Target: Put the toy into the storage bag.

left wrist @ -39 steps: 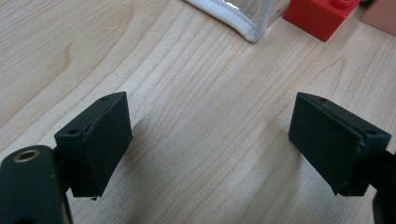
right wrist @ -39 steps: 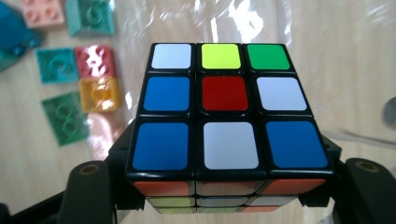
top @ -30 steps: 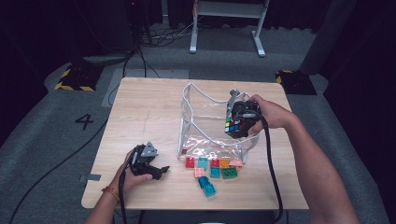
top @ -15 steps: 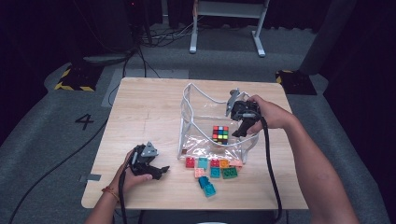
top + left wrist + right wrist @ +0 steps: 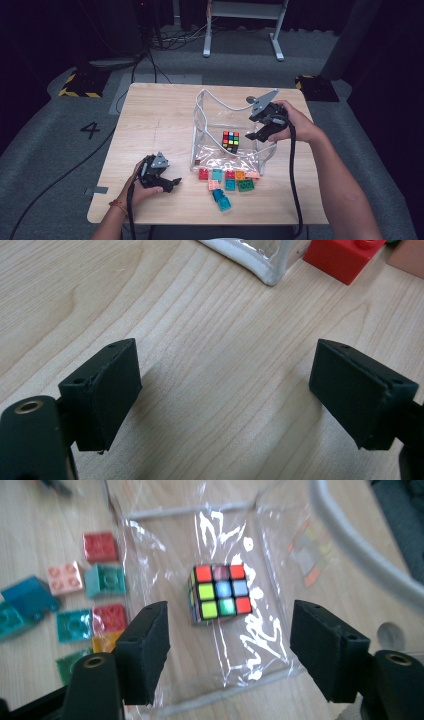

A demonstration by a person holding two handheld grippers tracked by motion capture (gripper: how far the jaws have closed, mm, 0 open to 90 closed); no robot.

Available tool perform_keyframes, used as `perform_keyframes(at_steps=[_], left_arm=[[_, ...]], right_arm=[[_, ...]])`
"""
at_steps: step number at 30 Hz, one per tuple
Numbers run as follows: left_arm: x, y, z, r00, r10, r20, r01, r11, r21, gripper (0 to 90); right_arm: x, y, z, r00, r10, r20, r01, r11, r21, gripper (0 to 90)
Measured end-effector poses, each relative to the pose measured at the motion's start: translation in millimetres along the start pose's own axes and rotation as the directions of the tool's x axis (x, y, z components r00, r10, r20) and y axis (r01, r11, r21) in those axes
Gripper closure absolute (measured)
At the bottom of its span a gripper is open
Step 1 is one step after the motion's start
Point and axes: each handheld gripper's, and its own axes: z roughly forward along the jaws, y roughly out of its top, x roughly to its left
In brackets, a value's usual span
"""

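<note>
Right tool (image 5: 256,134): held above the right-hand rim of the clear plastic bag (image 5: 210,107), jaws spread with nothing between the pads. The jaws have just been opening further. In the right gripper view the two black pads (image 5: 145,650) stand well apart, and the puzzle cube (image 5: 219,594) is seen between and beyond them, untouched by either.

Puzzle cube: it rests on the floor of the clear plastic bag, which stands open-topped on the desk (image 5: 155,115) with its white rim raised. Seen from the high view, the cube (image 5: 230,141) sits near the middle of the bag, apart from the walls.

Left tool (image 5: 172,183): low at the near-left part of the desk, held in the left hand (image 5: 140,182), jaws parted and empty (bare wood shows between the pads in the left gripper view). Ahead of it, at the top of that view, lie a corner of the bag (image 5: 260,262) and a red brick (image 5: 342,257) just beside it.

Surroundings: a cluster of toy bricks (image 5: 227,181) in red, teal, pink, orange and green lies on the desk just outside the bag's near wall; a blue brick (image 5: 221,200) lies slightly nearer the desk's edge.
</note>
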Motion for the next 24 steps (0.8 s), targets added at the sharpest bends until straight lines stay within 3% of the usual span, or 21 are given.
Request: perform_keyframes(at_steps=[2,6,8,12,14,24], left_arm=[[0.0,0.0,0.0,1.0,-0.001,0.0,0.001,1.0,0.0,13.5],[0.0,0.0,0.0,1.0,0.0,0.0,0.0,1.0,0.0,13.5],[-0.1,0.0,0.0,1.0,-0.001,0.0,0.001,1.0,0.0,13.5],[-0.1,0.0,0.0,1.0,-0.001,0.0,0.001,1.0,0.0,13.5],[0.0,0.0,0.0,1.0,0.0,0.0,0.0,1.0,0.0,13.4],[-0.1,0.0,0.0,1.0,-0.001,0.0,0.001,1.0,0.0,13.5]], right_arm=[[0.8,-2.7,-6.4,0.9999,0.011,0.006,-0.01,0.998,-0.066,31.6],[2.9,-9.0,-24.7,0.9965,0.046,0.07,-0.034,0.985,-0.17,29.5],[3.6,-10.2,-27.9,0.9952,0.059,0.079,-0.044,0.982,-0.184,29.5],[8.1,-20.3,-47.3,0.9882,0.105,0.111,-0.07,0.957,-0.283,27.4],[8.7,-22.0,-50.1,0.9872,0.109,0.116,-0.071,0.953,-0.294,27.2],[23.7,-53.4,-82.2,0.971,0.172,0.166,-0.091,0.909,-0.407,26.0]])
